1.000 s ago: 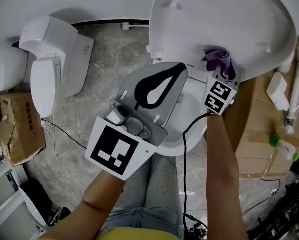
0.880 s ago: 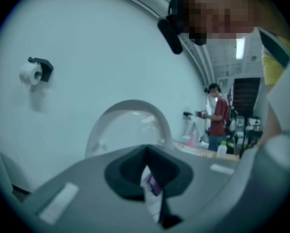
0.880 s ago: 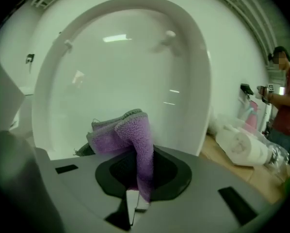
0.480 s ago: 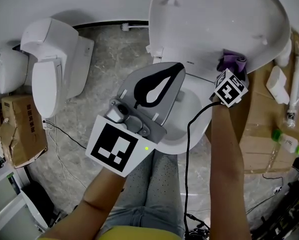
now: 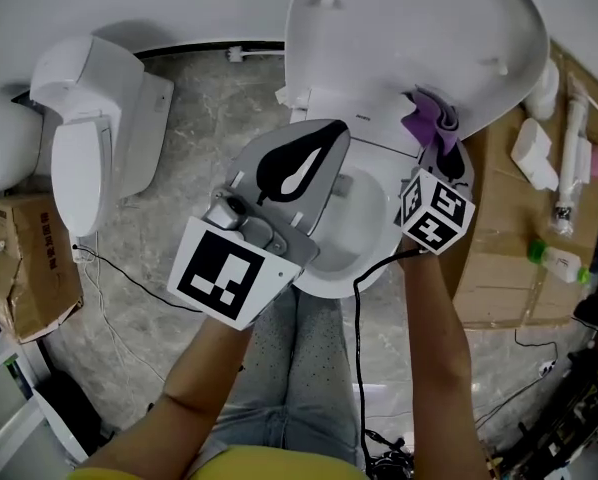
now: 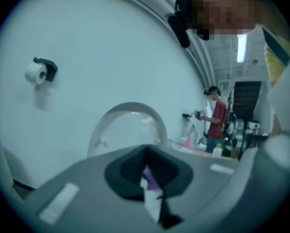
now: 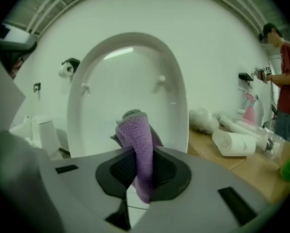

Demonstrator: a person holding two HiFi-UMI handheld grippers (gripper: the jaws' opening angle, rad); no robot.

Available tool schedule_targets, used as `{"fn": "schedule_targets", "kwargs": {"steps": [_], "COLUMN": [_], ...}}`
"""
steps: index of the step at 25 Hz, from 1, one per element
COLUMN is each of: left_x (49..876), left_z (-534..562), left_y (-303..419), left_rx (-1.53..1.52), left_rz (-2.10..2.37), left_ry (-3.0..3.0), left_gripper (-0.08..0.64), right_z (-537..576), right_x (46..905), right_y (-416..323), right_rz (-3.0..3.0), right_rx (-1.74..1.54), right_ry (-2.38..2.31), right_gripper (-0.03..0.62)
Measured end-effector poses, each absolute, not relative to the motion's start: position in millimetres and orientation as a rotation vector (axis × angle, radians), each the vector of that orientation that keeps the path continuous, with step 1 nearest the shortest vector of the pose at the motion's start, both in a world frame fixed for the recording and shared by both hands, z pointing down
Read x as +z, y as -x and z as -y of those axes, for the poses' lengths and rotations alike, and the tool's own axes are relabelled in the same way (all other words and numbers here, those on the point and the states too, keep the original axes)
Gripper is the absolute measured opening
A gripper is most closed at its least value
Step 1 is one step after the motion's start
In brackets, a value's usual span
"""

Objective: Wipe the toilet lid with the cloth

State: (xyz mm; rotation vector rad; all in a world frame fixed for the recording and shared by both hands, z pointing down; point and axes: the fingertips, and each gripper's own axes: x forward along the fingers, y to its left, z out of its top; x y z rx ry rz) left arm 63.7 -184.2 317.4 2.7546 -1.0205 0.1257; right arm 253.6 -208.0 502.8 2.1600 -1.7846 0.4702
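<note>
The white toilet lid [image 5: 409, 28] stands raised over the bowl [image 5: 364, 218]. My right gripper [image 5: 441, 146] is shut on a folded purple cloth [image 5: 429, 118], which it holds at the lid's lower right, near the hinge. In the right gripper view the cloth [image 7: 137, 140] sticks up from the closed jaws in front of the lid's inner face [image 7: 130, 72]; whether it touches the lid I cannot tell. My left gripper [image 5: 299, 168] hovers over the bowl's left side, shut and holding nothing. The left gripper view shows the lid [image 6: 128, 125] ahead of the closed left gripper [image 6: 147, 171].
A second toilet [image 5: 89, 138] stands at the left, with a cardboard box [image 5: 29, 258] beside it. At the right a cardboard surface [image 5: 499, 268] carries a paper roll [image 5: 529, 153] and a green-capped bottle [image 5: 554, 260]. A black cable [image 5: 364, 318] hangs under the right arm. A person in red [image 7: 283, 81] stands far right.
My right gripper carried the cloth out to the lid's right rim and then back toward the lower middle, rolling as it went. The left gripper stayed where it was.
</note>
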Motion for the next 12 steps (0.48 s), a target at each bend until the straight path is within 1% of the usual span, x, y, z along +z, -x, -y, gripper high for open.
{"fn": "schedule_targets", "kwargs": {"steps": [4, 12], "left_x": [310.1, 287.3], "left_z": [175.5, 167.1], "left_y": [-66.9, -66.1], "left_rx": [0.113, 0.081], "left_rz": [1.004, 0.996], "left_ry": [-2.758, -2.766], "left_gripper": [0.0, 0.0], "right_z": [190.1, 170.9], "right_x": [461.3, 376.0], "right_y": [-240.8, -222.6], "right_rz": [1.854, 1.951], "right_rx": [0.476, 0.372], "right_ry": [-2.205, -2.259], "right_gripper": [0.04, 0.04]}}
